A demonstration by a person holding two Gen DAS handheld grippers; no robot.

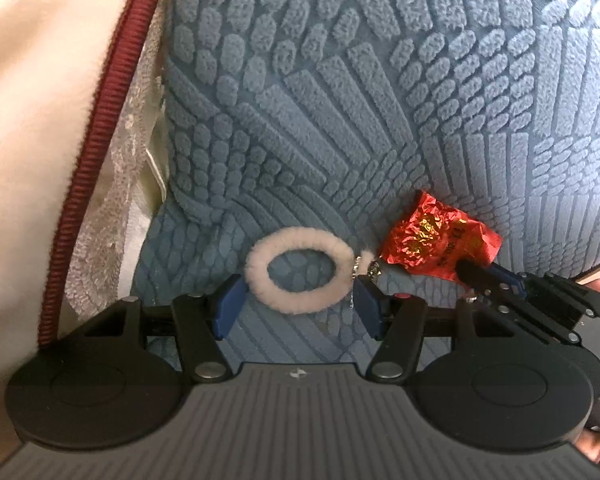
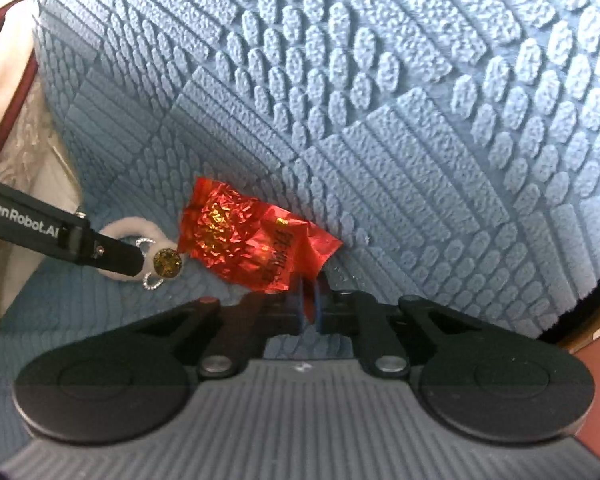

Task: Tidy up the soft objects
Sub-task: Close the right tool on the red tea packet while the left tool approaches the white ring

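Note:
A fluffy pale pink hair ring [image 1: 296, 237] with a small gold charm [image 2: 167, 263] lies on the blue textured sofa cover [image 1: 340, 80]. My left gripper [image 1: 299, 293] stands open around the ring's lower half. Its blue pads sit at the ring's two sides, and the ring keeps its round shape. Just right of the ring lies a crinkled red foil packet [image 1: 432, 240] with gold print. My right gripper [image 2: 309, 305] is shut on the packet's [image 2: 240, 236] near right corner, where red foil shows between the pads. In the right wrist view one left finger [image 2: 112, 254] covers part of the ring [image 2: 130, 226].
The sofa's blue backrest [image 2: 380, 80] rises right behind both objects. At the left stands a cream cushion [image 1: 32, 120] with dark red piping [image 1: 100, 140], and pale lace fabric [image 1: 116, 184] lies beside it. A strip of reddish floor [image 2: 596, 364] shows past the sofa's right edge.

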